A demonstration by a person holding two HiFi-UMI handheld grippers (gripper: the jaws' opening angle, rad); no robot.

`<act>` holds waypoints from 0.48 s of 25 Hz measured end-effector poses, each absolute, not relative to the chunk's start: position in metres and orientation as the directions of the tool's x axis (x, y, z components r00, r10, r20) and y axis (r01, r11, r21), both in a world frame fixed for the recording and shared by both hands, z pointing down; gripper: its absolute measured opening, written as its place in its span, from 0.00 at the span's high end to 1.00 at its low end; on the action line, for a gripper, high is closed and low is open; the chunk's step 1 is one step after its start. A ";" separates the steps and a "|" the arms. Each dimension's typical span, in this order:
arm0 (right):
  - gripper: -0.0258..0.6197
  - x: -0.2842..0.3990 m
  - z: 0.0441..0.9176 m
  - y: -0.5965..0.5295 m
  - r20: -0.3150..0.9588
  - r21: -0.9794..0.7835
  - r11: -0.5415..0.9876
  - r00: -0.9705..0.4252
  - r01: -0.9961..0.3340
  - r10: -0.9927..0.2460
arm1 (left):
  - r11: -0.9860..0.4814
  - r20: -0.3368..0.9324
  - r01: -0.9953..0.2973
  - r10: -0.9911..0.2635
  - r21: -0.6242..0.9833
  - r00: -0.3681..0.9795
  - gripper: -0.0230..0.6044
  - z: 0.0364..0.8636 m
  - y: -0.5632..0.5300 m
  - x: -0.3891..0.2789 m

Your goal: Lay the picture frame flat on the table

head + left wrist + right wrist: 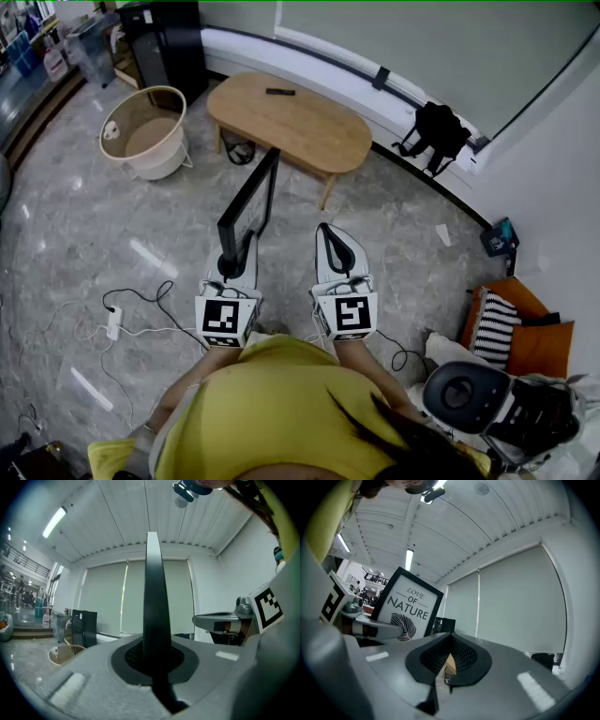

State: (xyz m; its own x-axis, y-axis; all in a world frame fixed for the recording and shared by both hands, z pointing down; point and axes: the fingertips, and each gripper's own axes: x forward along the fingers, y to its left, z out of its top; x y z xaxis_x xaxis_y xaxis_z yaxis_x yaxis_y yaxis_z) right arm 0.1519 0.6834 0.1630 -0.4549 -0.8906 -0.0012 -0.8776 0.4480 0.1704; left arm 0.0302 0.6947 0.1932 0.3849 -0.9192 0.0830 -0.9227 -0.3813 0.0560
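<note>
**A:** Fig. 1, head view. What holds the picture frame (251, 200), and where is it?

**B:** The left gripper (231, 261) is clamped on the frame's lower edge. The frame stands upright out of its jaws, edge-on, in the air short of the table (300, 131), which lies ahead of both grippers. The right gripper (328, 234), just right of the left one, is closed with nothing in it

**A:** How should the frame be expected to handle?

**B:** Judged stiff, thin and probably light. The front may be glazed, hence fragile and slick. A single pinch at the bottom leaves the whole panel above the jaws, so it may swing or twist. A sounder hold would be on the moulding, not the face, with the right gripper taking the rim opposite the left one before the panel is tipped down onto the table

**A:** What does each view add?

**B:** Left gripper view: only the dark edge of the frame (153, 597) rising between the pads, which confirms the grip but hides the picture. Right gripper view: the printed face (408, 607), to the left of its own closed jaws, reading "LOVE OF NATURE" over a leaf, with the left gripper beneath it. Only the head view shows the table and the gap left to cross
</note>
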 end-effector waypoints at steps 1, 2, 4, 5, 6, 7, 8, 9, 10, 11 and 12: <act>0.96 0.154 0.164 0.684 0.002 0.164 0.450 -0.456 -0.878 -0.890 | -0.378 0.068 -0.924 -0.922 0.051 0.381 0.95 0.191 0.695 0.031; 0.96 0.156 0.165 0.685 0.004 0.161 0.452 -0.457 -0.877 -0.889 | -0.375 0.055 -0.926 -0.925 0.047 0.377 0.95 0.189 0.695 0.032; 0.96 0.159 0.165 0.688 -0.002 0.166 0.451 -0.458 -0.877 -0.889 | -0.369 0.042 -0.928 -0.928 0.044 0.371 0.95 0.188 0.697 0.034; 0.96 0.159 0.164 0.689 -0.011 0.176 0.448 -0.456 -0.877 -0.890 | -0.366 0.040 -0.930 -0.929 0.043 0.368 0.95 0.189 0.699 0.034; 0.96 0.160 0.163 0.691 -0.021 0.184 0.442 -0.453 -0.878 -0.891 | -0.363 0.037 -0.931 -0.930 0.042 0.365 0.95 0.191 0.700 0.035; 0.96 0.161 0.162 0.691 -0.031 0.185 0.440 -0.452 -0.879 -0.891 | -0.361 0.035 -0.932 -0.931 0.041 0.363 0.95 0.192 0.701 0.035; 0.96 0.163 0.163 0.690 -0.041 0.176 0.442 -0.455 -0.880 -0.890 | -0.362 0.035 -0.932 -0.931 0.039 0.363 0.95 0.193 0.699 0.036; 0.96 0.166 0.166 0.688 -0.048 0.164 0.445 -0.458 -0.880 -0.888 | -0.363 0.037 -0.931 -0.931 0.037 0.364 0.95 0.195 0.696 0.038; 0.96 0.168 0.168 0.684 -0.051 0.155 0.446 -0.458 -0.881 -0.887 | -0.364 0.039 -0.931 -0.930 0.036 0.365 0.95 0.196 0.692 0.039; 0.96 0.169 0.170 0.680 -0.052 0.152 0.445 -0.457 -0.882 -0.888 | -0.364 0.039 -0.931 -0.930 0.037 0.365 0.95 0.198 0.688 0.039; 0.96 0.170 0.171 0.675 -0.049 0.150 0.442 -0.454 -0.884 -0.890 | -0.363 0.039 -0.931 -0.930 0.040 0.365 0.95 0.199 0.685 0.039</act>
